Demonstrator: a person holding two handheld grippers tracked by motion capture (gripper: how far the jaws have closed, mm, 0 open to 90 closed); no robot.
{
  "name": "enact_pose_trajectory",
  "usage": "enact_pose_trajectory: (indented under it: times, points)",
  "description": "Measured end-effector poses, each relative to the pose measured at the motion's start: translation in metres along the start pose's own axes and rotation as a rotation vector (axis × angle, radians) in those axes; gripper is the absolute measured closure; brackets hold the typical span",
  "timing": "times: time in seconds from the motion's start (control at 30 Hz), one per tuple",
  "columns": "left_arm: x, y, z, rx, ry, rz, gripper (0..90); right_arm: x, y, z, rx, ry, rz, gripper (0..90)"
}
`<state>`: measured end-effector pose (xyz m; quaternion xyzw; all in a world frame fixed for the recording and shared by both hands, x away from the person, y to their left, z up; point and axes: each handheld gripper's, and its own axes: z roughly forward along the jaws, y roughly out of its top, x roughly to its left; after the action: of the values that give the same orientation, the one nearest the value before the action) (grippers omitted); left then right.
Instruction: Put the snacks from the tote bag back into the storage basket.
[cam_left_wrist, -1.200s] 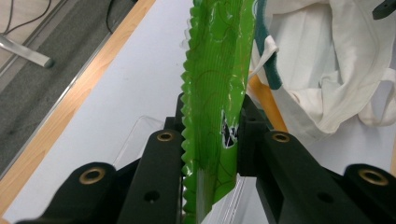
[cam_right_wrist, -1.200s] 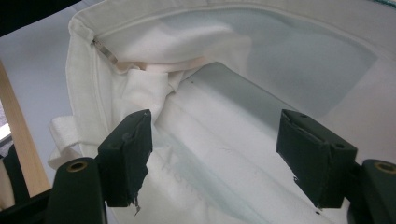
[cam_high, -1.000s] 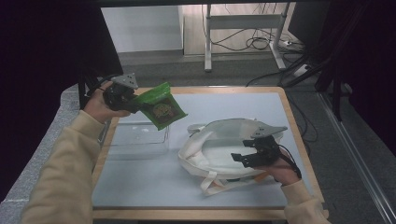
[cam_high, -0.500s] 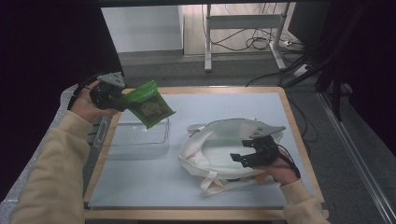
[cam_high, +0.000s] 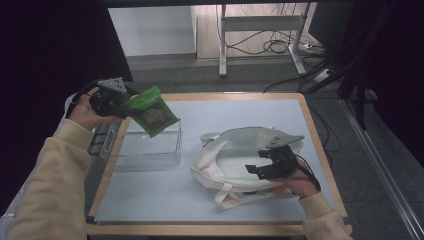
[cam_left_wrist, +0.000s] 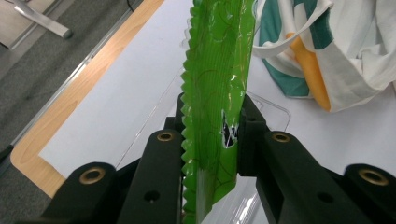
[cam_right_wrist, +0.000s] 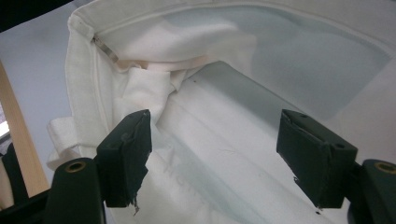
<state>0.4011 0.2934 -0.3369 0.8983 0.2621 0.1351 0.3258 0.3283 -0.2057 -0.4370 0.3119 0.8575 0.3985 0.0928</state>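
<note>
At the left of the high view the left gripper (cam_high: 120, 100) is raised above the desk's (cam_high: 240, 120) left edge, its jaws closed tight on one green snack packet (cam_high: 150, 111), which hangs tilted in the air over the far left corner of a clear plastic box (cam_high: 145, 147); in the left gripper view the packet (cam_left_wrist: 215, 93) stands edge-on between the two black jaws, pinched at its serrated seam, with the box rim just below it. There is one such box, rectangular and see-through, resting on the grey mat of the desk, and nothing can be made out inside it. To its right, near but apart from it, lies one white cloth tote bag (cam_high: 235, 155) with its mouth spread wide and its handles trailing toward the near edge; its outer side shows teal and orange print in the left gripper view. The right gripper (cam_high: 265, 167) sits at the bag's near right rim with its jaws wide apart and gripping nothing; the right gripper view looks between them into the bag's (cam_right_wrist: 224, 116) pale lining, where only folds of cloth show
</note>
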Motion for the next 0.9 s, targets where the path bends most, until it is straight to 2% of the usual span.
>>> enact_pose_trajectory:
  times: [0.53, 0.67, 0.8, 0.9]
  points:
    - [0.017, -0.017, 0.031, 0.104, -0.027, -0.022, 75.7, 0.0, -0.001, 0.003, 0.013, 0.001, 0.0, 26.2]
    - [0.019, -0.021, 0.041, 0.139, -0.035, -0.026, 75.7, -0.001, -0.002, 0.005, 0.017, 0.0, 0.003, 26.2]
    - [0.023, -0.026, 0.058, 0.191, -0.052, -0.023, 75.7, 0.0, -0.002, 0.004, 0.015, 0.001, 0.0, 26.2]
    - [0.023, -0.026, 0.067, 0.206, -0.066, -0.021, 75.7, -0.001, -0.002, 0.004, 0.016, -0.002, 0.003, 26.2]
